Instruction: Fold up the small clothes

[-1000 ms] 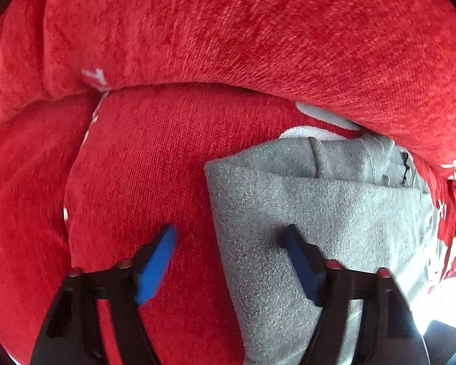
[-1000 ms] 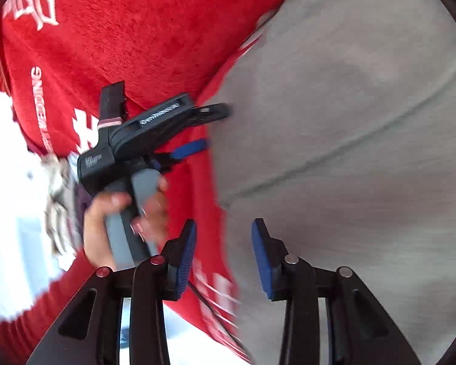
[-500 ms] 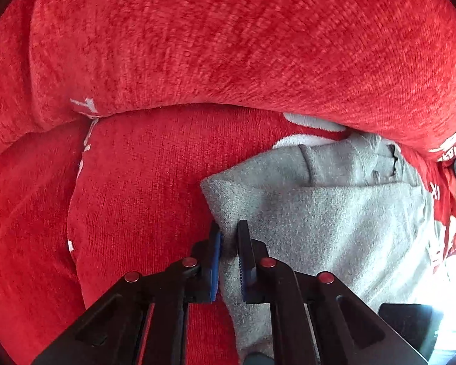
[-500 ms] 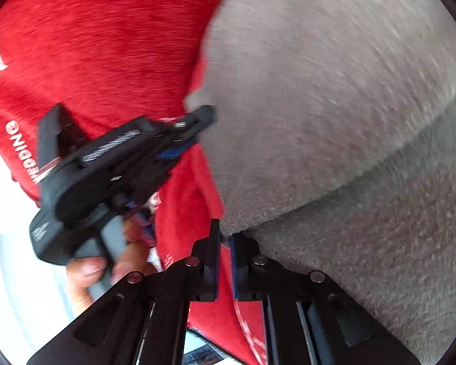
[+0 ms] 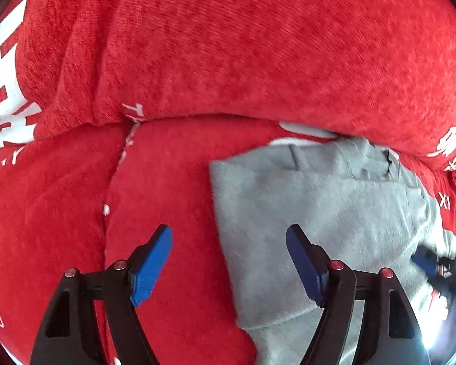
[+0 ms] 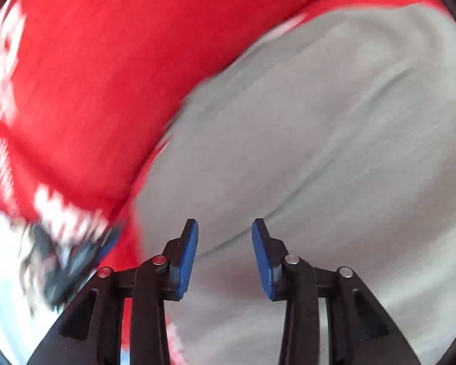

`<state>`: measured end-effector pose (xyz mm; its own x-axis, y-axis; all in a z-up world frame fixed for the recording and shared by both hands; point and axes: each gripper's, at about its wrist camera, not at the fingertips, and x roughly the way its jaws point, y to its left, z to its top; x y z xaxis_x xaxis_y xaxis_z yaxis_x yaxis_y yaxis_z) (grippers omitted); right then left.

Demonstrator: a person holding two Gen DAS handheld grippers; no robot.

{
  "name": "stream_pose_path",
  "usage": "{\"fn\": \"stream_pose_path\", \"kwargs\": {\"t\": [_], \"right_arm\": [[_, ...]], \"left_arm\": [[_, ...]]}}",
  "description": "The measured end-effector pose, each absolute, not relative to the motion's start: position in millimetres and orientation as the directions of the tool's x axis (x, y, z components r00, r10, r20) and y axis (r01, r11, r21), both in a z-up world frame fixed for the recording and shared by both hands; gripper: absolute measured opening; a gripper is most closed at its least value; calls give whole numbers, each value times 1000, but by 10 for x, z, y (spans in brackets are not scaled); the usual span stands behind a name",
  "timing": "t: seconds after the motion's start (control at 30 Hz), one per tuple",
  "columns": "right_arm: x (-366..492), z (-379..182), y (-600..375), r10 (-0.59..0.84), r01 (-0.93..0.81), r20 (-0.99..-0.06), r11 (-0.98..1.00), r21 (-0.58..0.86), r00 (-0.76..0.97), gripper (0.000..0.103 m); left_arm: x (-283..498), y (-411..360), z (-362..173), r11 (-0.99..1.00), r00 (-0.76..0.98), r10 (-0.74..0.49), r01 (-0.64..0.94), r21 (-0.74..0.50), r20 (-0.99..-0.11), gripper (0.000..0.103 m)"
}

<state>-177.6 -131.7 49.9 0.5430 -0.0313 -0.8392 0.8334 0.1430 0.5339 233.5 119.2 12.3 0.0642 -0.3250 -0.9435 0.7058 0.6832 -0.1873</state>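
We see the left gripper [image 5: 228, 266] with its blue-padded jaws just sprung wide apart and gripping nothing, the left edge of the folded grey fleece garment [image 5: 319, 222] lying loose beneath the gap between them on the red plush sofa seat [image 5: 167, 188], ahead of which rises the red plush backrest cushion with white lettering [image 5: 258, 45]. Over in the blurred right wrist view, the right gripper [image 6: 225, 255] has also just opened partway, empty, and the soft grey cloth with its gentle creases fills everything ahead and to its right.
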Motion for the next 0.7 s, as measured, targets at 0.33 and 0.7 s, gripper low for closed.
{"fn": "stream_pose_path", "kwargs": {"t": [0.33,0.7], "right_arm": [[-2281,348,-2122,-77,832,-828,30,554,555,7],[-2415,395,-1733,-38,884,-884,71,463,466,9]], "left_arm": [[1994,975,-139,690,116,-219,720,-70,-969,77],[1926,1092,-222,712,147,-146,702,-1,-978,79]]}}
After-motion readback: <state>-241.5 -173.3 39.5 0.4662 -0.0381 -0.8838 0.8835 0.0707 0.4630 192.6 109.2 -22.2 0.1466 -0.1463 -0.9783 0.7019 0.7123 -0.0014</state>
